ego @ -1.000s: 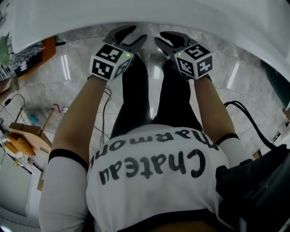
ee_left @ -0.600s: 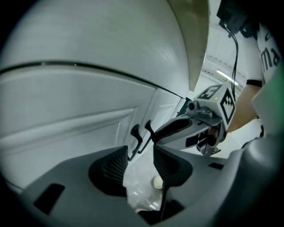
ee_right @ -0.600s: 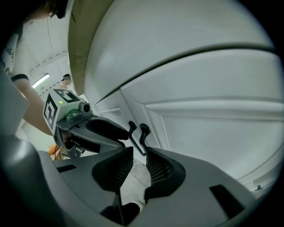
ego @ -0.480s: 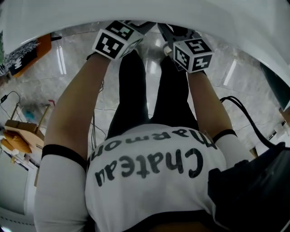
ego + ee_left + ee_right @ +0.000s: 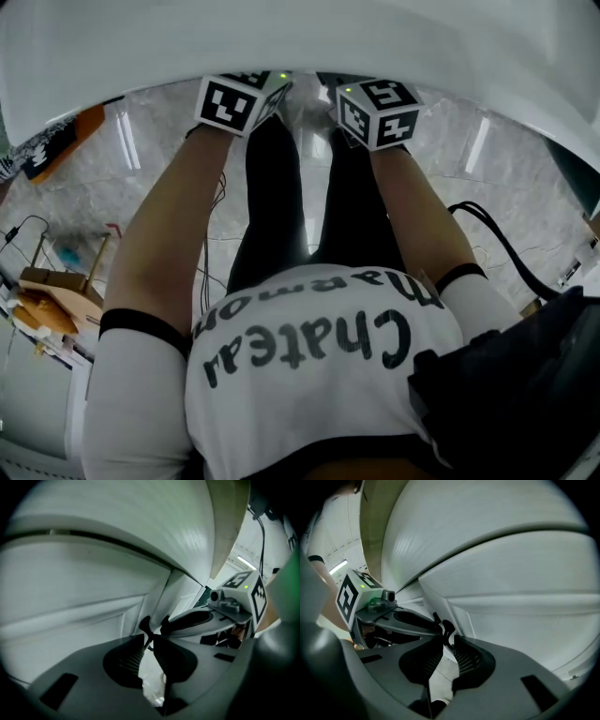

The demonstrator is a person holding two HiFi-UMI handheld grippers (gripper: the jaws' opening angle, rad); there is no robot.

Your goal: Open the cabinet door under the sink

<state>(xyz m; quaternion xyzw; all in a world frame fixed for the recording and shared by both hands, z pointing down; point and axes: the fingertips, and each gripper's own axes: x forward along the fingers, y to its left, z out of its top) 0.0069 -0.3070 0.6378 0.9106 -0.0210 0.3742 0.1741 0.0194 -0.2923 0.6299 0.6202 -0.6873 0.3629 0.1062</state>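
White panelled cabinet doors [image 5: 70,616] [image 5: 525,616] stand below the white sink front [image 5: 300,37]. Both hands reach under that front, so the head view shows only the left marker cube [image 5: 230,101] and the right marker cube [image 5: 380,112]. My left gripper [image 5: 153,623] is at the seam between the doors. Its jaws are closing on a thin dark handle [image 5: 149,641] between the pads. My right gripper [image 5: 442,623] is beside it at the same seam with its jaws close together. What lies between them is too dark to tell. Each gripper view shows the other gripper's body [image 5: 197,618] [image 5: 401,620].
The person stands on a pale marble floor [image 5: 159,169]. A black cable [image 5: 497,234] and a black bag [image 5: 525,394] lie at the right. Wooden pieces [image 5: 56,291] and more cable sit at the left.
Both hands have pushed forward under the sink front. Their jaws, plainly open a second ago, are now hidden in the head view and only the cubes show.
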